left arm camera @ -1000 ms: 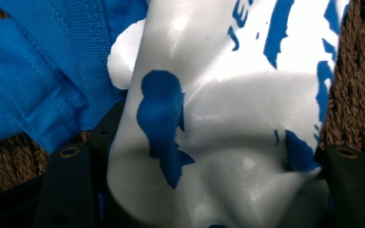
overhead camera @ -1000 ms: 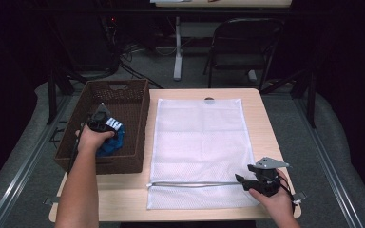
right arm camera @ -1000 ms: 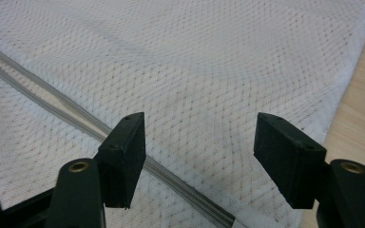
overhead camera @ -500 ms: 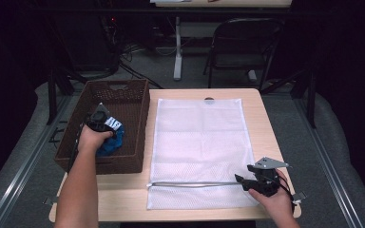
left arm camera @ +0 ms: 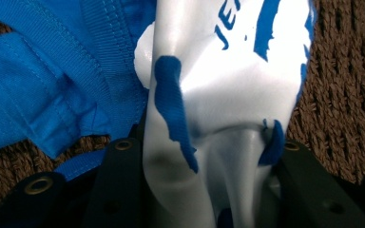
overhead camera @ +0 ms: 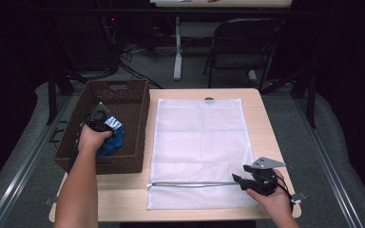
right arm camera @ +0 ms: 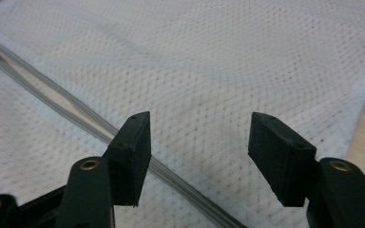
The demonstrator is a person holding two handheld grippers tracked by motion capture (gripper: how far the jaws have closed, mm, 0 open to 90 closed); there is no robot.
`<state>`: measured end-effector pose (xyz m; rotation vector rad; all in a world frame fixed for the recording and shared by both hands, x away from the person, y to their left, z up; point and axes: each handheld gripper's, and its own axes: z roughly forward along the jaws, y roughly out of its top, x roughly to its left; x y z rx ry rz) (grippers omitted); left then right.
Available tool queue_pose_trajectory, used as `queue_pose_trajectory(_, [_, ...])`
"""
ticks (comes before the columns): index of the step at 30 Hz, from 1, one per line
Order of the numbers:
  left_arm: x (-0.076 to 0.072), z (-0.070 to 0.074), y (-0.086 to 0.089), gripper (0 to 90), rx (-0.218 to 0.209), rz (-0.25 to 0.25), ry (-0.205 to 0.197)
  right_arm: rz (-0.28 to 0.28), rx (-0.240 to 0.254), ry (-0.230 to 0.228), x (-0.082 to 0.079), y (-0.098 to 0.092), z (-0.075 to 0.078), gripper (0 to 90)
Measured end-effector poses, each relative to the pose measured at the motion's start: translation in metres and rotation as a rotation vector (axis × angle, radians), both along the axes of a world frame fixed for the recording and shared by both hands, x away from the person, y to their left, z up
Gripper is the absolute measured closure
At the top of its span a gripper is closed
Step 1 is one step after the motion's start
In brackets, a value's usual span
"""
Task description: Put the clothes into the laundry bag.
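My left gripper (overhead camera: 100,124) reaches down into the brown wicker basket (overhead camera: 142,124). Its jaws have just been closing, and they now pinch a bunched white fold with blue print (left arm camera: 228,71) of a blue garment (overhead camera: 112,142); the left gripper (left arm camera: 206,149) holds that fold tight. A white mesh bag (overhead camera: 199,137) lies flat on the table, its zipper (overhead camera: 190,184) near the front edge. My right gripper (overhead camera: 236,180) hovers at the zipper's right end. Its jaws have just narrowed slightly but stand open; the right gripper (right arm camera: 199,142) has only mesh (right arm camera: 209,61) and zipper (right arm camera: 52,99) beneath it.
The wooden table (overhead camera: 266,123) carries the basket at its left and the mesh bag in the middle. A dark folding chair (overhead camera: 242,42) and a table leg (overhead camera: 177,47) stand on the floor beyond the far edge.
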<state>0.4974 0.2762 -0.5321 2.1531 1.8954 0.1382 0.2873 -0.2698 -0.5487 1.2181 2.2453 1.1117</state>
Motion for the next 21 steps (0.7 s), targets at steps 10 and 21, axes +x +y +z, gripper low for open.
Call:
queue_pose_trajectory(10, [0.0,0.001,0.0,65.0,0.005,-0.008,-0.002,0.109,0.004,-0.027,0.005,0.019,0.008,47.6])
queue_pose_trajectory(21, [0.0,0.0,0.0,65.3,-0.005,0.004,-0.004,0.237,-0.052,0.001,0.014,0.059,0.0,64.8])
